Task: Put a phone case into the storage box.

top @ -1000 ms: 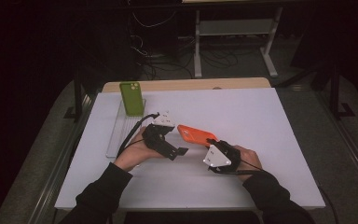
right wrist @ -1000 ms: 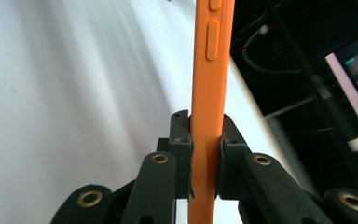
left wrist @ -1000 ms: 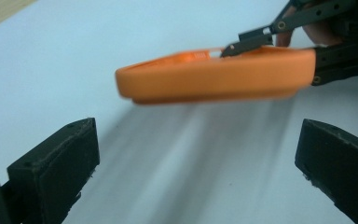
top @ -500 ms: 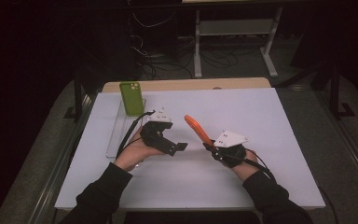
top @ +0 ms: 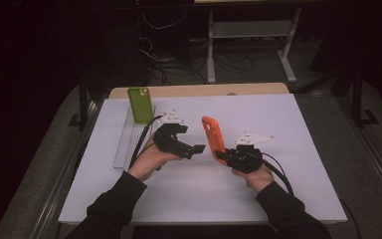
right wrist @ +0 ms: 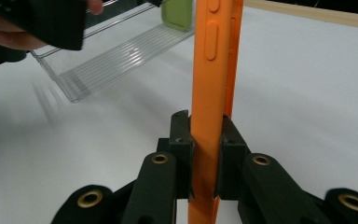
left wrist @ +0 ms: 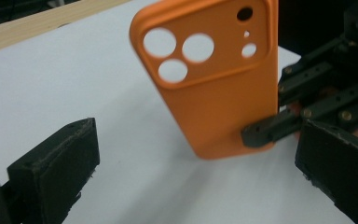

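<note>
An orange phone case (top: 213,138) (left wrist: 214,74) (right wrist: 212,84) is held up off the white table, tilted on edge, with my right gripper (top: 222,155) (right wrist: 204,140) shut on its lower end. Its back with the camera cut-outs faces the left gripper view. My left gripper (top: 196,149) (left wrist: 191,177) is open just left of the case, jaws wide apart and nothing between them. A green phone case (top: 140,104) (right wrist: 179,11) stands upright at the far end of a clear plastic tray (top: 128,137) (right wrist: 116,53) on the left.
The white table top (top: 288,124) has a wooden strip (top: 204,90) along its far edge. Beyond it are a dark floor, cables and a metal stand (top: 251,30). The person's forearms in dark sleeves come in from the bottom edge.
The orange case lay flat on the table a second ago; it now stands lifted and tipped on edge in my right gripper. The right hand has shifted right. The left gripper has barely moved.
</note>
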The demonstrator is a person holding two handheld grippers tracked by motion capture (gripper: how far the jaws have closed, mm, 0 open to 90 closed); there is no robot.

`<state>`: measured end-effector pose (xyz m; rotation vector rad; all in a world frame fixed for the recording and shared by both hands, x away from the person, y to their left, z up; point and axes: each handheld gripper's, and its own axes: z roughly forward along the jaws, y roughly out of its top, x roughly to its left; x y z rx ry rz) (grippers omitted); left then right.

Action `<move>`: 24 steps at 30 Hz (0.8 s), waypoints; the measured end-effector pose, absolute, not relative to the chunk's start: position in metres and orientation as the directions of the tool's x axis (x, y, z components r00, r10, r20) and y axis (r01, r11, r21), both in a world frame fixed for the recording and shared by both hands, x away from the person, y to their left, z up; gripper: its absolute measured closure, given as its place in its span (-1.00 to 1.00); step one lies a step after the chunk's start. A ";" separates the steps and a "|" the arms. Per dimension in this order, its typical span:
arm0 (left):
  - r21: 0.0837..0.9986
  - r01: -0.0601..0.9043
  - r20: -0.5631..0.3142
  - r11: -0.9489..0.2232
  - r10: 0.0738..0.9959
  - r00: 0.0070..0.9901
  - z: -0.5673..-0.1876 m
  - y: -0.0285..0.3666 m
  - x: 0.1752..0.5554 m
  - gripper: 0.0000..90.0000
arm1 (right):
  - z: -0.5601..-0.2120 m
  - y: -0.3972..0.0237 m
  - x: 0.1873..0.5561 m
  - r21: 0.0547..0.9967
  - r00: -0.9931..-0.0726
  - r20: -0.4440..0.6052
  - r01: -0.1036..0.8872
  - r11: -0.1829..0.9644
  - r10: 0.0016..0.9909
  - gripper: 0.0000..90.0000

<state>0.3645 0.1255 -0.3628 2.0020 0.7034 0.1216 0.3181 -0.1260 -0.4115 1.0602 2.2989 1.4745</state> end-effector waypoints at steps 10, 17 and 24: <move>0.847 0.429 -0.230 -0.314 0.511 0.828 -0.366 0.113 0.369 -1.00 | -0.410 -0.117 0.315 0.865 -0.741 0.184 0.434 0.252 0.646 0.74; 0.857 0.419 -0.234 -0.302 0.496 0.836 -0.368 0.107 0.372 -1.00 | -0.408 -0.114 0.313 0.870 -0.748 0.191 0.428 0.243 0.636 0.74; 0.862 0.407 -0.226 -0.304 0.487 0.844 -0.371 0.101 0.373 -1.00 | -0.408 -0.110 0.311 0.872 -0.753 0.193 0.426 0.242 0.629 0.74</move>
